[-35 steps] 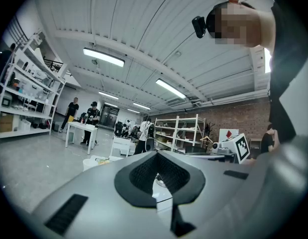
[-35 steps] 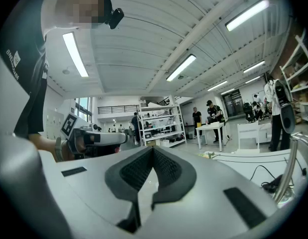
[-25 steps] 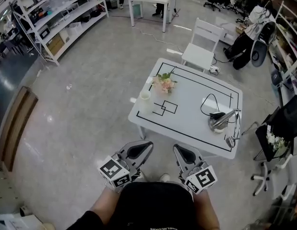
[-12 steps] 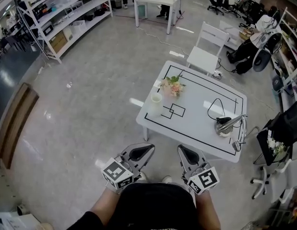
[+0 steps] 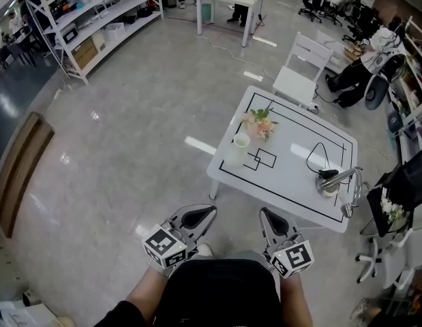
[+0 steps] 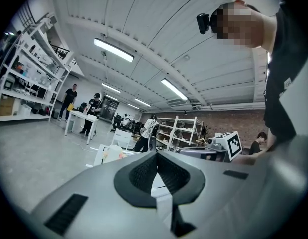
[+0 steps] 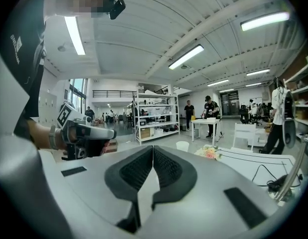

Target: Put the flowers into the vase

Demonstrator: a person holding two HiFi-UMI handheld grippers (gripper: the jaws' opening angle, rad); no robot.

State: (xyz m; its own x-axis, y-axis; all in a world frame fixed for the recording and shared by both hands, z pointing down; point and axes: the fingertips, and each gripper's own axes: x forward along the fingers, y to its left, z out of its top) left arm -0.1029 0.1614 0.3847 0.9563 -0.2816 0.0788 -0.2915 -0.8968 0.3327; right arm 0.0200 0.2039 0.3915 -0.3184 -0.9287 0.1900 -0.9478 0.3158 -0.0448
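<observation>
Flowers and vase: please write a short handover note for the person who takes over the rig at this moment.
Left gripper: shut, empty, held near the body, short of the table.
Right gripper: shut, empty, likewise.
Flowers: on the table, beside the white vase, not in it.
Done: nothing yet.
Left: step to the table, open a gripper, pick up the flowers, set them in the vase.

I hold my left hand-held gripper point(image 5: 199, 216) and right hand-held gripper point(image 5: 273, 220) low against my body, both pointing toward twelve o'clock, jaws closed, empty.
</observation>
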